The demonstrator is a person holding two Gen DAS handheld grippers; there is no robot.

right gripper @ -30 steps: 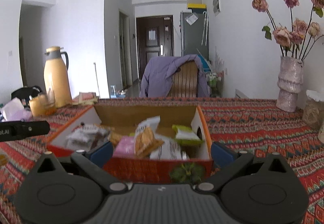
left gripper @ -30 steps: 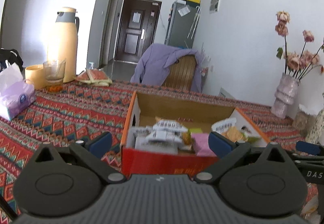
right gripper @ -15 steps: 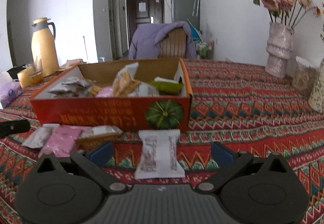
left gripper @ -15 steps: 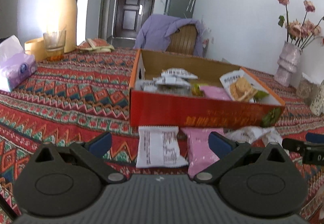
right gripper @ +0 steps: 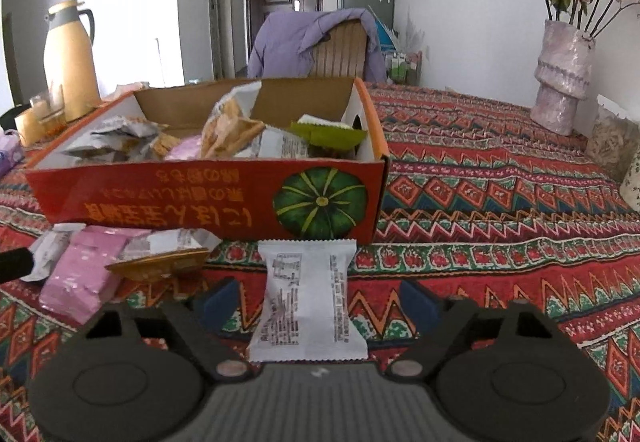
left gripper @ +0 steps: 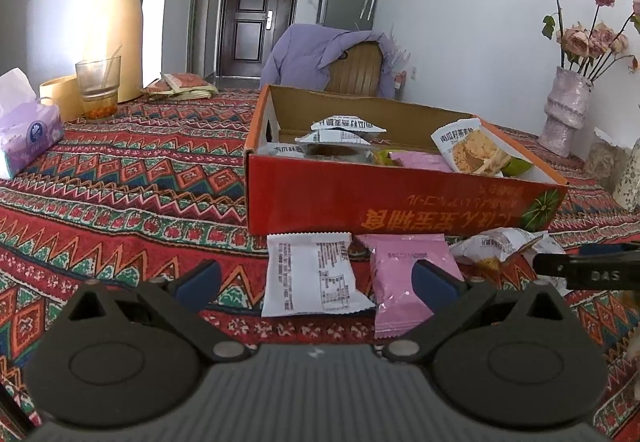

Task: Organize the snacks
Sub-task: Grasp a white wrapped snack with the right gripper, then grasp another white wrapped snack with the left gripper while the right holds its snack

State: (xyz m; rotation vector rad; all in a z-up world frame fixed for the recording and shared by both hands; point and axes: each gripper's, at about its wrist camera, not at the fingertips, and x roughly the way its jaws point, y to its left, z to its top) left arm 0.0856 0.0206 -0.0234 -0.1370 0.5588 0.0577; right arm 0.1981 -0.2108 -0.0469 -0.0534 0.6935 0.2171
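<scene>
Domestic room, white walls, dark door at the far end; work surface is a table under a red patterned woven cloth (left gripper: 120, 178). A red cardboard box with an open top (right gripper: 208, 198) sits mid-table, its printed front wall facing the cameras. The print is upside down from here: yellow East Asian characters, not read, and a green pumpkin graphic at one end.

Box already holds a loose heap of packets, among them an orange-and-white cracker packet (left gripper: 470, 150) leaning on the far right wall; its printing is too small to make out. Judged: the box is the collecting point, packets dropped in without order.

Still out on the cloth, in a row along the foot of the box front: a white foil packet with fine black print, label side up (left gripper: 314, 274), a pink foil packet (left gripper: 400, 274) just beside it, a crumpled white-and-gold packet (left gripper: 496, 246) further right, and a second white printed packet (right gripper: 306, 302) near the pumpkin corner. Text on all is too small to read.

Left gripper (left gripper: 316, 280): jaws spread wide, nothing held, the white and pink packets lying between and ahead of the tips.

Right gripper (right gripper: 320, 300): jaws have just been closing, straddling the second white packet; pads not yet on it. "DAS" is legible on its finger in the left view
</scene>
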